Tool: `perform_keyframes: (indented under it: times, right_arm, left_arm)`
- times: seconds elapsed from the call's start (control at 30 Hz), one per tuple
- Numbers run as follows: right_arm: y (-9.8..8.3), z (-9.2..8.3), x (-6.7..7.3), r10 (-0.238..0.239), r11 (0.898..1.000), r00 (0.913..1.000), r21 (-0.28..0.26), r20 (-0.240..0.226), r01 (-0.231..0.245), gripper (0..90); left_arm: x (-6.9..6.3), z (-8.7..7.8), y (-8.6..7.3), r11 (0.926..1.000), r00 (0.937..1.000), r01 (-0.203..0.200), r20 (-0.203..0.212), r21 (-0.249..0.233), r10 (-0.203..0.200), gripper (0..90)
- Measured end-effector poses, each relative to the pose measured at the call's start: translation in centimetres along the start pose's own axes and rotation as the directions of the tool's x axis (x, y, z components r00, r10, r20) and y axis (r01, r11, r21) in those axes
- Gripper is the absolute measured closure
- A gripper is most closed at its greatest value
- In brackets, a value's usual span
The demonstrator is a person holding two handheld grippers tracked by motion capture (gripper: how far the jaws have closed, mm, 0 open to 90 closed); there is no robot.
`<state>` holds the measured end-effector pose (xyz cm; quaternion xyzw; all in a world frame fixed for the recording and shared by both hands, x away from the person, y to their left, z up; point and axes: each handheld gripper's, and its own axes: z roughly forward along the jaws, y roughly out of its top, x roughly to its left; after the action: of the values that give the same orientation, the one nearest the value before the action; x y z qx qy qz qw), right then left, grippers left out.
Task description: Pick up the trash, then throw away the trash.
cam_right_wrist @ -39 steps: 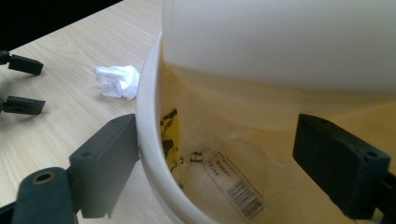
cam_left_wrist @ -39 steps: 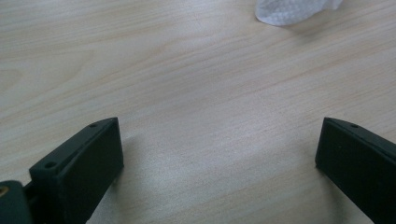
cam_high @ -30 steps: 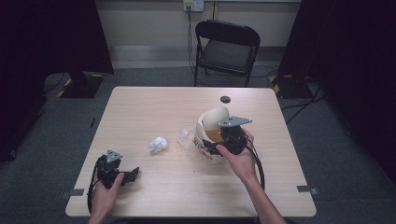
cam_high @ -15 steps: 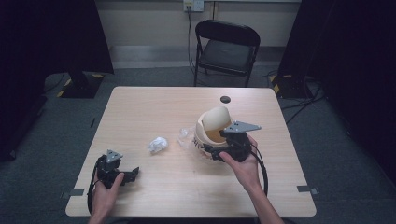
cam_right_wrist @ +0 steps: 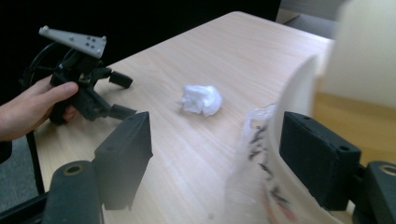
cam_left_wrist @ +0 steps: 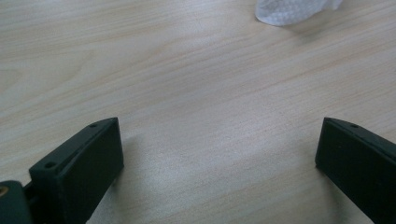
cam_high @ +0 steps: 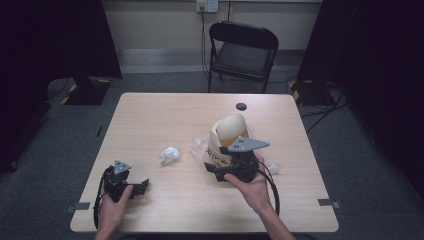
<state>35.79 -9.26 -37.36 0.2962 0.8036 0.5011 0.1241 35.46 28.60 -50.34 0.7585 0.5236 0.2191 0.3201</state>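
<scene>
A beige paper container (cam_high: pixel 229 129) with dark writing on its white side stands tilted at the middle right of the table, its mouth toward the person. My right gripper (cam_high: pixel 214 172) is at its near side. Its jaws have just been closing, and in the right gripper view the container's rim (cam_right_wrist: pixel 295 88) stands between them, untouched by the left jaw; the right gripper (cam_right_wrist: pixel 215 135) is open. A crumpled white paper ball (cam_high: pixel 169 154) (cam_right_wrist: pixel 201 99) lies left of the container. Near the front left corner, my left gripper (cam_high: pixel 142 187) (cam_left_wrist: pixel 219 126) rests wide open on bare wood.
Clear plastic wrap (cam_high: pixel 198 146) lies against the container's left side. A small black cap (cam_high: pixel 241 106) sits near the far edge of the wooden table (cam_high: pixel 150 120). A black folding chair (cam_high: pixel 243 50) stands beyond it. The paper ball's edge (cam_left_wrist: pixel 292 10) lies ahead of the left jaws.
My right gripper has drawn back toward the table's near edge beside the container. The left gripper and the paper ball have stayed put.
</scene>
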Motion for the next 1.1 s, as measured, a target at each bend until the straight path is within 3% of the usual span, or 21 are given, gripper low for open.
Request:
perform_keyframes:
  times: [0.07, 0.1, 0.2, 0.4, 0.67, 0.77, 0.83, 0.97, 1.1]
  right_arm:
    - [0.1, 0.7, 0.7, -0.005, 1.0, 0.9995, 0.008, -0.032, 0.006, 24.0]
    - [0.1, 1.9, 1.7, -0.023, 0.999, 0.9984, 0.03, -0.052, 0.025, 23.7]
    - [0.1, 2.8, 2.4, -0.032, 0.998, 0.9979, 0.049, -0.057, 0.035, 25.7]
    - [0.3, 6.7, 3.7, -0.039, 0.993, 0.9953, 0.108, -0.089, 0.048, 27.2]
    - [-0.4, 13.1, 2.8, -0.043, 0.979, 0.9958, 0.193, -0.081, 0.058, 19.6]
    - [-0.3, 15.2, 1.8, 0.001, 0.978, 0.9975, 0.209, -0.071, 0.014, 17.8]
    - [-0.2, 16.2, 1.5, 0.043, 0.974, 0.9956, 0.226, -0.084, -0.023, 17.2]
    - [0.3, 17.9, 1.1, 0.027, 0.972, 0.9976, 0.233, -0.063, -0.012, 17.0]
    - [0.8, 19.2, -0.1, 0.046, 0.973, 0.9977, 0.228, -0.049, -0.034, 15.8]
  left_arm:
    - [0.0, 0.0, 0.0, 1.0, 1.0, 0.0, 0.0, 0.0, 0.0, 0.4]
    - [0.0, 0.0, 0.0, 1.0, 1.0, 0.0, 0.0, 0.0, 0.0, 0.4]
    - [0.0, 0.0, 0.0, 1.0, 1.0, 0.0, 0.0, 0.0, 0.0, 0.4]
    - [0.0, 0.0, 0.0, 1.0, 1.0, 0.0, 0.0, 0.0, 0.0, 0.4]
    - [0.0, 0.0, 0.0, 1.0, 1.0, 0.0, 0.0, 0.0, 0.0, 0.4]
    - [0.0, 0.0, 0.0, 1.0, 1.0, 0.0, 0.0, 0.0, 0.0, 0.4]
    - [0.0, 0.0, 0.0, 1.0, 1.0, 0.001, 0.004, 0.0, -0.001, 0.3]
    - [0.0, 0.0, 0.0, 1.0, 1.0, 0.0, 0.006, 0.001, 0.0, 0.1]
    - [0.1, 0.0, 0.0, 1.0, 1.0, -0.003, 0.005, 0.001, 0.003, 0.1]
